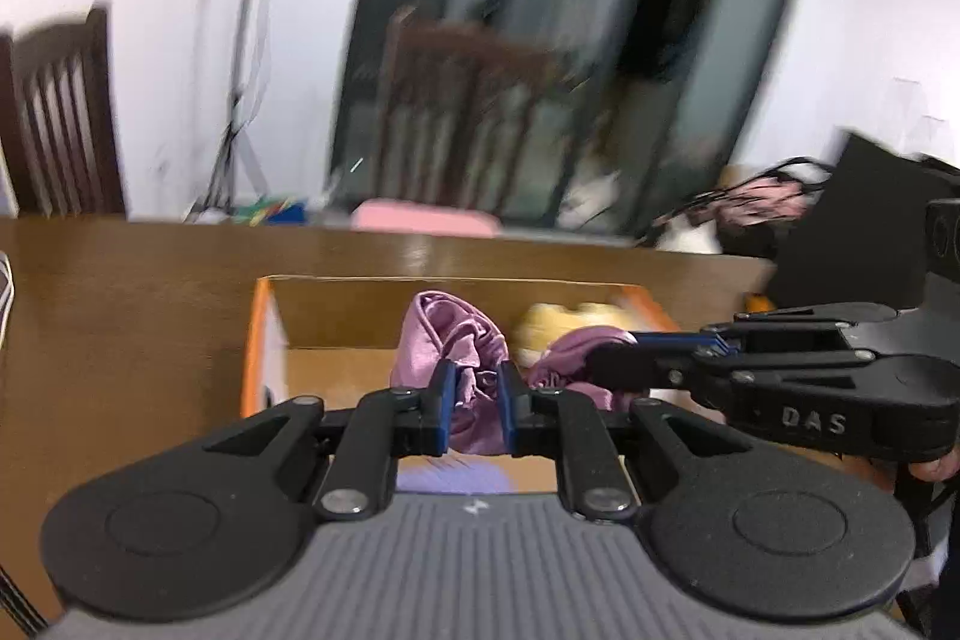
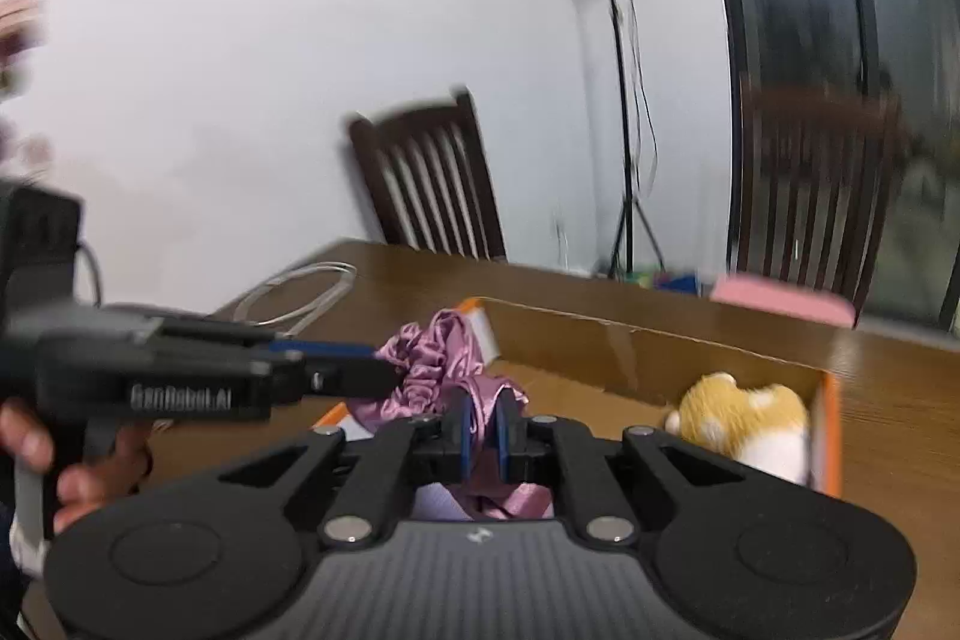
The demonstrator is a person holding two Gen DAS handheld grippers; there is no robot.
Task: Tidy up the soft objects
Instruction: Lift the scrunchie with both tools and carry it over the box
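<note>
The purple satin cloth (image 1: 447, 346) hangs bunched above the open cardboard box (image 1: 264, 334), pinched at two spots: the left claw (image 1: 474, 400) grips one fold and the right claw (image 2: 483, 430) another, each pressed together on the fabric. The slippery satin could slide out of either pinch, I judge, and a loose end may drape over the box wall onto the desk (image 1: 120, 316) instead of dropping inside. If the claws pull apart, the cloth may stretch taut and tear free. The right wrist view shows the plush toy (image 2: 747, 421) whole in the box's far corner, and a white cable (image 2: 300, 292) beyond the box; the left view shows the toy only partly.
</note>
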